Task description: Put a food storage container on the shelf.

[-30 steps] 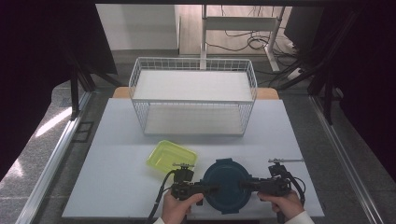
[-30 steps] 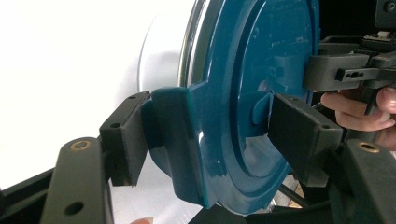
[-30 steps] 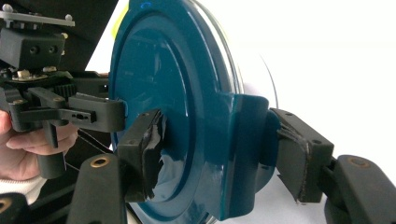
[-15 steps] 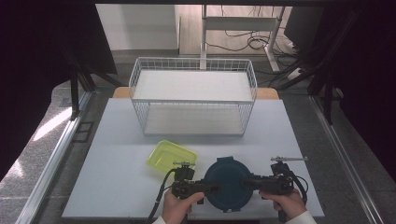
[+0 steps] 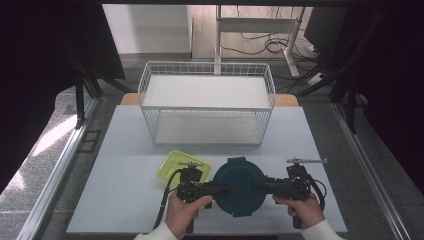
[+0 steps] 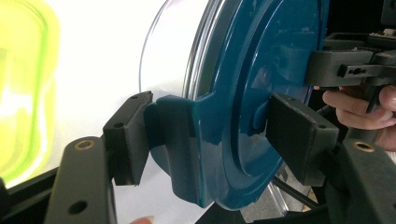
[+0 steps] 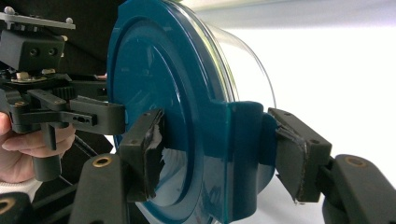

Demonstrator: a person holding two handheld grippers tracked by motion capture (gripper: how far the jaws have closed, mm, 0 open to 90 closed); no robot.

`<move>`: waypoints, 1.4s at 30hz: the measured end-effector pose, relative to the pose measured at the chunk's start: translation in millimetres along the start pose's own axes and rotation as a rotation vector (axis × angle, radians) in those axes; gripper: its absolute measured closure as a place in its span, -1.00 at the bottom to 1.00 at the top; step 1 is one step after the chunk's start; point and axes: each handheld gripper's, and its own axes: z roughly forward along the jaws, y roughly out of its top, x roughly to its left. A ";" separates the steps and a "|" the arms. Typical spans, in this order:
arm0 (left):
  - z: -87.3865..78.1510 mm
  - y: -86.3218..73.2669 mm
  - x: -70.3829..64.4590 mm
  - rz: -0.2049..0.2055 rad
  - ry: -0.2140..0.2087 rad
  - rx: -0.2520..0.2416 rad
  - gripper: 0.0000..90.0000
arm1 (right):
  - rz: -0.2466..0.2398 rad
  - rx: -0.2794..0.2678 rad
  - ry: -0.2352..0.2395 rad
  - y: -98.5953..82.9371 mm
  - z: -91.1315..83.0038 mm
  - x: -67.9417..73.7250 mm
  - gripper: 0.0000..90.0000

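I have the round container [image 5: 239,186] pinched from both sides, and my worry is its latch tabs: each gripper bites on a tab of the blue lid [image 6: 261,93] rather than on the clear bowl [image 7: 243,70] beneath it. If a tab flips open under the load, I judge the lid could come away and the bowl drop back onto the table [image 5: 120,165]. Uneven lifting would also tilt it (two hands rarely rise at the same rate), and it could twist out of one grip.

The left gripper [image 5: 220,189] is clamped on the tab at the container's left edge, one jaw on the lid face and one behind the tab. The right gripper [image 5: 259,186] is clamped the same way on the opposite tab. The container sits between them at the near edge of the table, just beside the yellow tray [image 5: 175,165], with the wire basket [image 5: 207,102] well beyond it.
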 end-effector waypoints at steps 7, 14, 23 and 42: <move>-15.1 15.3 -0.6 0.022 0.016 -0.023 -0.24 | 0.001 -0.022 0.018 11.2 3.5 6.1 -0.14; -28.4 31.7 1.9 0.034 0.016 -0.046 -0.23 | -0.008 -0.039 0.026 28.6 8.2 15.2 -0.14; -36.0 47.2 4.7 0.041 0.018 -0.054 -0.23 | -0.017 -0.045 0.025 45.2 11.7 20.3 -0.14; -56.5 75.2 12.6 0.048 0.016 -0.070 -0.23 | -0.038 -0.045 0.024 78.8 22.0 34.6 -0.14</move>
